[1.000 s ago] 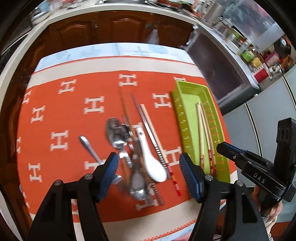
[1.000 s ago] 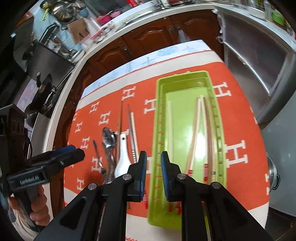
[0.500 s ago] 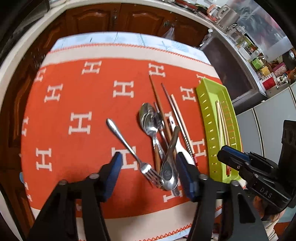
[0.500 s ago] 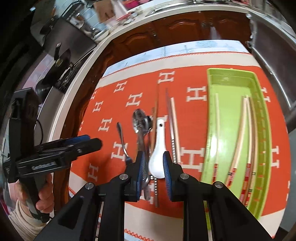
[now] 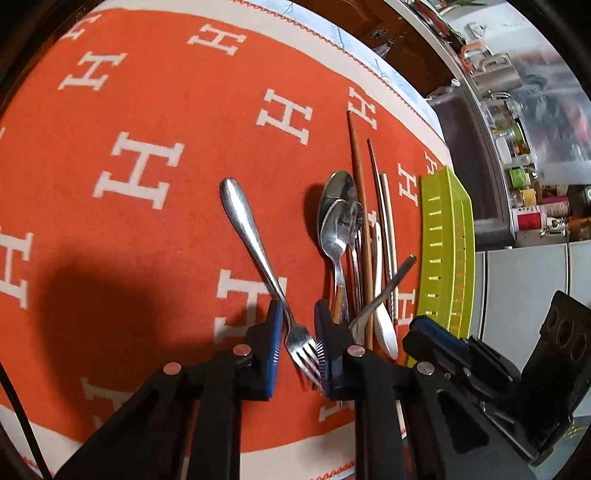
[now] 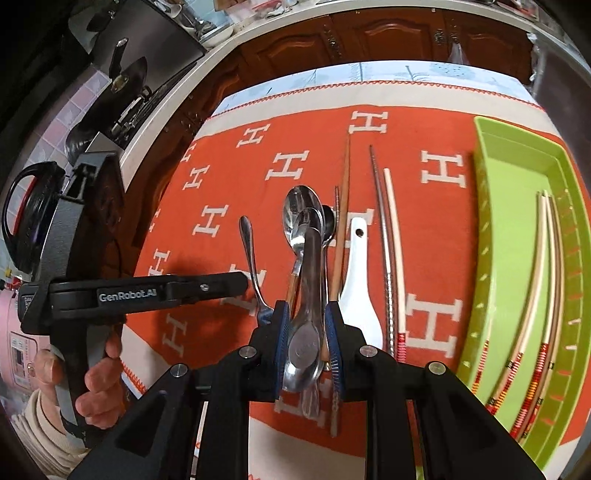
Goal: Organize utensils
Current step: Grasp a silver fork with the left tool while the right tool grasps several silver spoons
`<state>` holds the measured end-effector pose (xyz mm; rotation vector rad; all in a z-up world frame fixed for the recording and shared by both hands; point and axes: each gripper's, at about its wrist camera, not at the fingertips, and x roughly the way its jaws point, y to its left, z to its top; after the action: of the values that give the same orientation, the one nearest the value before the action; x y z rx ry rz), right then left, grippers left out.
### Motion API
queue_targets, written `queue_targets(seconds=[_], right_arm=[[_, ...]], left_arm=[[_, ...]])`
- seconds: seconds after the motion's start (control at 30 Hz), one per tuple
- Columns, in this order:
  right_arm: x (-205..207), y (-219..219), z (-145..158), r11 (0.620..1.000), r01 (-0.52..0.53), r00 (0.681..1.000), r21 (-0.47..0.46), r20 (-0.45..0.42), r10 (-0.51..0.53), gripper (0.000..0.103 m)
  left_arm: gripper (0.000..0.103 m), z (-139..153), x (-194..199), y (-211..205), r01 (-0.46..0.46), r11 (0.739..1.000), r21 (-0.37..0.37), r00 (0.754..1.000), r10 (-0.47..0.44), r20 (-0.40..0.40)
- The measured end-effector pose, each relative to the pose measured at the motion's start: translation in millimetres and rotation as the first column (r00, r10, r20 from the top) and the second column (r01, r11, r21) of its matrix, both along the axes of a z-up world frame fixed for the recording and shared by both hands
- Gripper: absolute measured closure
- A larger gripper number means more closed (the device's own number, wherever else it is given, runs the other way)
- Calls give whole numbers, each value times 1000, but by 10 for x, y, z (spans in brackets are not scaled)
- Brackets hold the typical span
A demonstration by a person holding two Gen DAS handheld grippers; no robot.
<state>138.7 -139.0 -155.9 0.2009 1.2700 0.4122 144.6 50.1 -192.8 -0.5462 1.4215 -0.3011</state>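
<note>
My left gripper [image 5: 297, 332] is shut on a steel fork [image 5: 255, 243] at its neck, low on the orange cloth; the handle points away. My right gripper [image 6: 306, 339] is shut on the bowl of a steel spoon [image 6: 308, 295] whose handle sticks up and away. Under it lies a pile: more steel spoons [image 6: 301, 210], a white ceramic spoon [image 6: 356, 280], a wooden chopstick [image 6: 341, 206], a metal chopstick [image 6: 380, 229] and a cream chopstick [image 6: 393, 229]. The green tray [image 6: 484, 206] at the right holds cream chopsticks [image 6: 535, 291].
The table is covered by an orange cloth with white H marks [image 5: 140, 173]. Dark wooden cabinets [image 6: 388, 33] stand behind the table, a stove with a pan [image 6: 122, 81] at the left. A fridge and a cluttered counter [image 5: 524, 206] are to the right.
Both grippers dropped to the cloth and closed. The left one closed on the fork; the right one moved left from the tray and closed on a steel spoon, tipping its handle up.
</note>
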Motion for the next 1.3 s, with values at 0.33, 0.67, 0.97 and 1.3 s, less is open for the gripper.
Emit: queue_targets(seconds=[0.33, 0.67, 0.97, 1.3], right_arm=[[133, 70, -158, 1000, -9, 1000, -21, -3, 9, 83], [196, 163, -288, 999, -28, 1000, -18, 8, 28, 86], [188, 168, -435, 999, -21, 1000, 25, -7, 21, 99], [122, 63, -397, 996, 15, 1000, 85, 18, -17, 101]], left_arm=[[88, -153, 73, -100, -6, 1000, 11, 1000, 6, -9], [88, -129, 117, -151, 2, 1000, 25, 1000, -3, 31], [95, -136, 178, -204, -5, 1000, 30, 997, 3, 71], [102, -107, 136, -213, -30, 999, 14, 992, 28, 121]])
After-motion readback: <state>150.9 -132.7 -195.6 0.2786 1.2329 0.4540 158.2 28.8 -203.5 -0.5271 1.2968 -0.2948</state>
